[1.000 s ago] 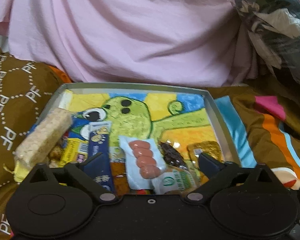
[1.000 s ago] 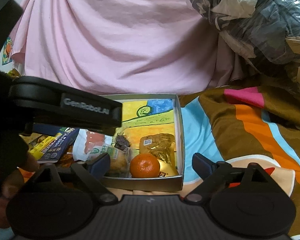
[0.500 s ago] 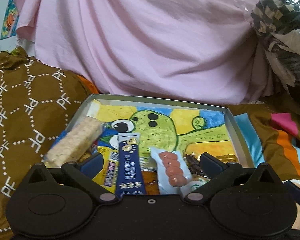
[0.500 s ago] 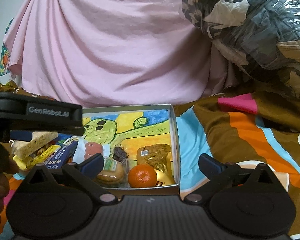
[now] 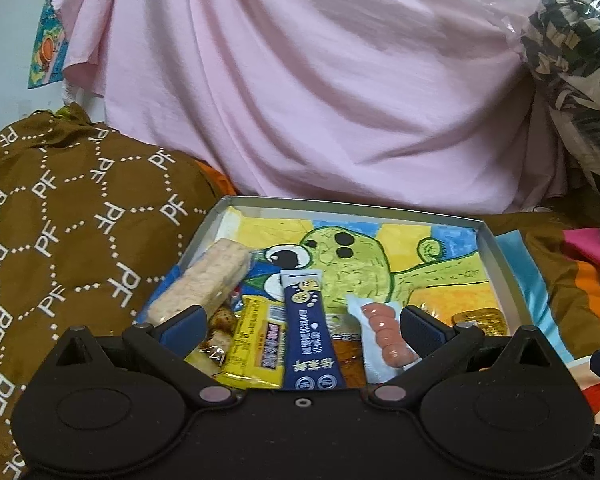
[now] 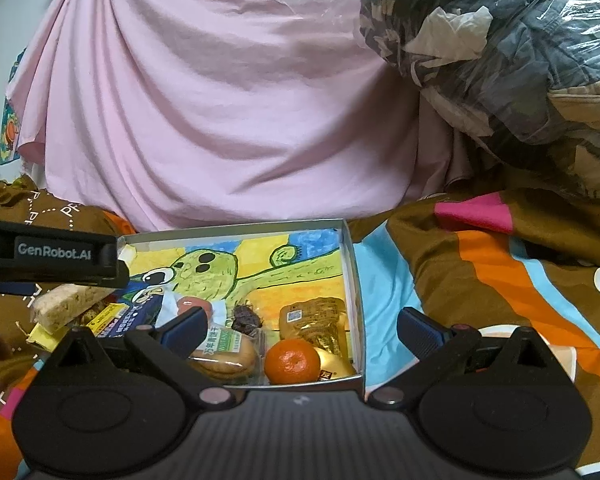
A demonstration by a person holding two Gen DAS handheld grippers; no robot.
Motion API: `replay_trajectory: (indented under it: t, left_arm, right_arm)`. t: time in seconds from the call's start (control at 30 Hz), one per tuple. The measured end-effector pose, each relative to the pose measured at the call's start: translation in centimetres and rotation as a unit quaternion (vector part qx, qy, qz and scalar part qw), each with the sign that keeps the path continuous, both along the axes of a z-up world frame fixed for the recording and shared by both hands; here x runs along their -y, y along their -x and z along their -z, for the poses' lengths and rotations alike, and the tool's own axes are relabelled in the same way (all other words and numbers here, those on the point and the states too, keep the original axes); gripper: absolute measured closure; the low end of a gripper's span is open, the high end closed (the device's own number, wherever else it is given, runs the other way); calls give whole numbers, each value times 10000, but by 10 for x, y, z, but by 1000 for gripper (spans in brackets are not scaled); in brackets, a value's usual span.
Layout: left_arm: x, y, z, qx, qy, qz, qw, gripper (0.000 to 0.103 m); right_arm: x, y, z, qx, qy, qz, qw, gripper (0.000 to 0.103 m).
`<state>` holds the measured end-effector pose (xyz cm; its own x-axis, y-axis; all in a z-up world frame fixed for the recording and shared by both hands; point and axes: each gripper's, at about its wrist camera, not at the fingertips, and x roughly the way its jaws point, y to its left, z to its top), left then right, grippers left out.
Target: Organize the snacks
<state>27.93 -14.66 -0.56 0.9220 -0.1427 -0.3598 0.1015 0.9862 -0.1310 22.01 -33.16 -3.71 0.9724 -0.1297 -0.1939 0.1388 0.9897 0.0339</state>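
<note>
Snacks lying in shallow box (image 6: 350,264) on bed: orange (image 6: 291,361) at near right corner, navy sachet (image 5: 308,320) and rice bar (image 5: 204,284) toward left edge. Left gripper (image 5: 300,326) and right gripper (image 6: 300,326) both spread wide, empty; right's jaws just opened.

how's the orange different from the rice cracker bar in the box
The orange is round, bright orange and unwrapped; the rice cracker bar is long, pale and grainy, in a clear wrapper. The orange sits low in the box's near right corner, while the bar lies propped at a slant over other snacks at the left edge. Both are in the same box, and neither is held.
</note>
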Motion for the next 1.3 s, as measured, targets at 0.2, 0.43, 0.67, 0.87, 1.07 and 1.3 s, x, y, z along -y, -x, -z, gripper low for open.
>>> replay_trajectory:
  t: [0.2,0.43,0.67,0.87,1.07,1.3]
  left_arm:
    - [-5,6,-1,27,-34,-118,9999,1]
    - [-13,14,-1,82,-95,-246,9996,1]
    - [-20,22,-1,240,-177,-363,9989,1]
    - [-25,33,-2,366,-226,-421,9982,1]
    - [-31,48,-7,599,-301,-565,9962,1]
    - [-42,63,-7,588,-300,-626,9959,1]
  right_arm:
    - [-2,2,-1,26,26,-1,10000,0]
    - [-3,5,-4,96,17,0,10000,0]
    - [-6,8,-7,241,16,-22,9997,0]
    - [-11,15,-10,397,66,26,9992,0]
    - [-15,23,-13,548,65,69,9985,0]
    - [-17,34,-17,654,35,155,9977,0]
